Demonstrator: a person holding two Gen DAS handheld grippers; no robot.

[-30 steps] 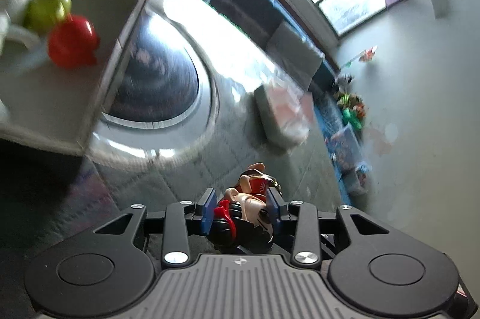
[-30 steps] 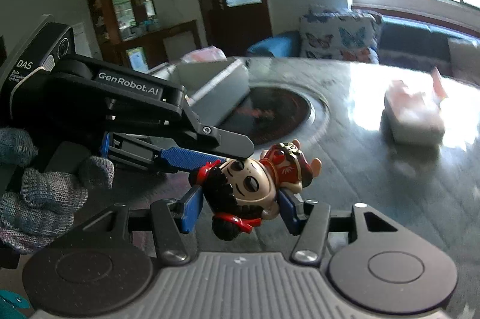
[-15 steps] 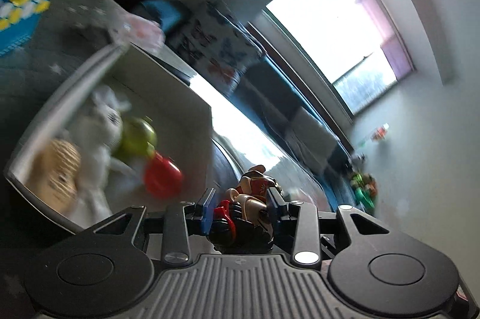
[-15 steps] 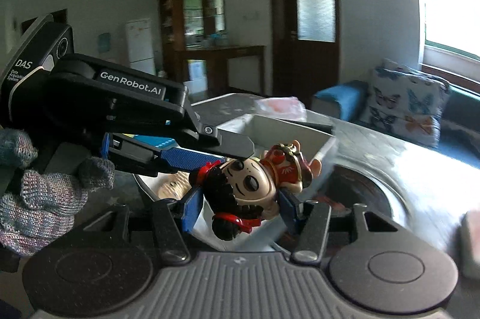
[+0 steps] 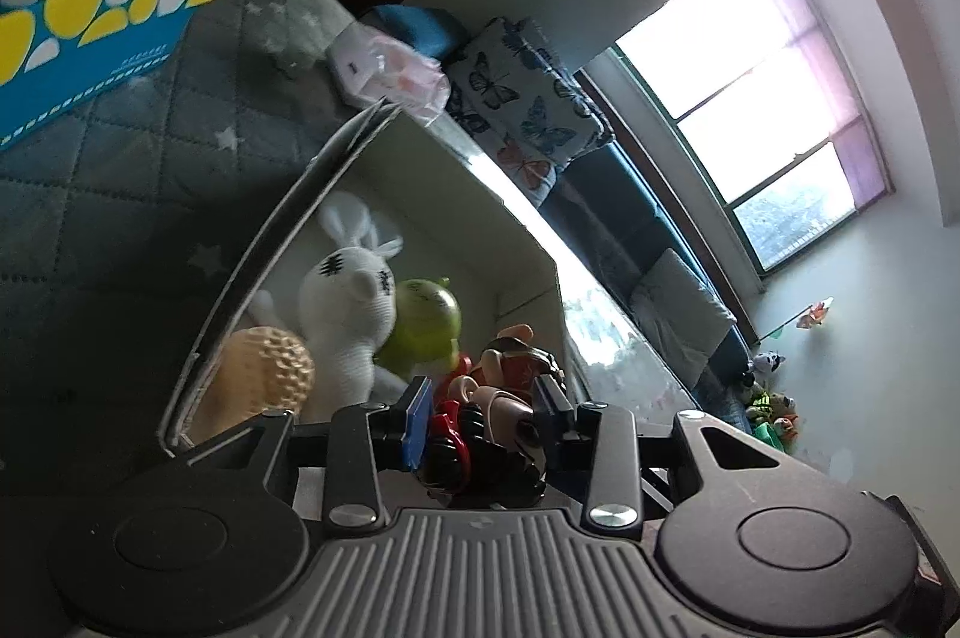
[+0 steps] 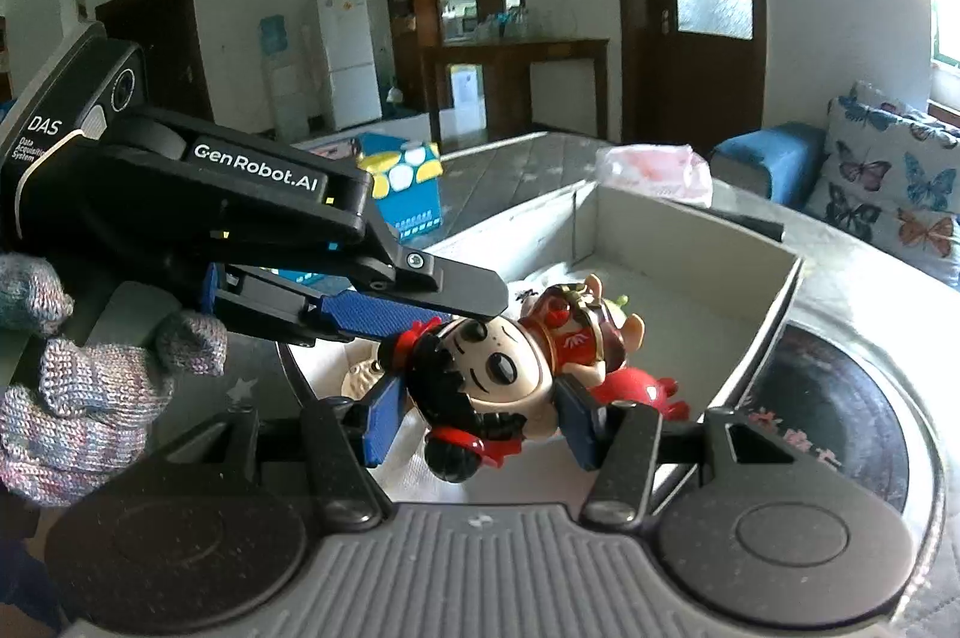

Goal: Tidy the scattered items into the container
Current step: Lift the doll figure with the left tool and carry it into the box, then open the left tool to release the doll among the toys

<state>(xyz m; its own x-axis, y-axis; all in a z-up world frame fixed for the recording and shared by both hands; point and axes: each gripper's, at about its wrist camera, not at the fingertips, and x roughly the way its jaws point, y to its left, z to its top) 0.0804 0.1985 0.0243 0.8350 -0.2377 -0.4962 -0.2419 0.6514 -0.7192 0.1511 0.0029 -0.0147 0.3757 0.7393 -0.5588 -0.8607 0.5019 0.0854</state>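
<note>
Both grippers are shut on one doll figure (image 6: 510,368) with black hair, red buns and a red outfit. My right gripper (image 6: 480,416) clamps its head from the sides. My left gripper (image 6: 414,302) comes in from the left and grips the same head. In the left wrist view the left gripper (image 5: 483,419) holds the doll (image 5: 492,410) over the near end of the open grey box (image 5: 288,230). Inside the box lie a white rabbit plush (image 5: 351,296), a green toy (image 5: 423,320), a tan knitted ball (image 5: 264,377) and a red toy (image 6: 636,389).
A blue and yellow tissue box (image 5: 84,14) stands on the quilted table cover, with a phone on top. A pink plastic packet (image 5: 390,68) lies behind the box. A dark round inset (image 6: 840,410) sits in the table to the right of the box. A sofa with butterfly cushions (image 6: 888,182) stands beyond.
Both grippers have carried the doll from over the round table inset to above the grey box. The grip on the doll is unchanged.
</note>
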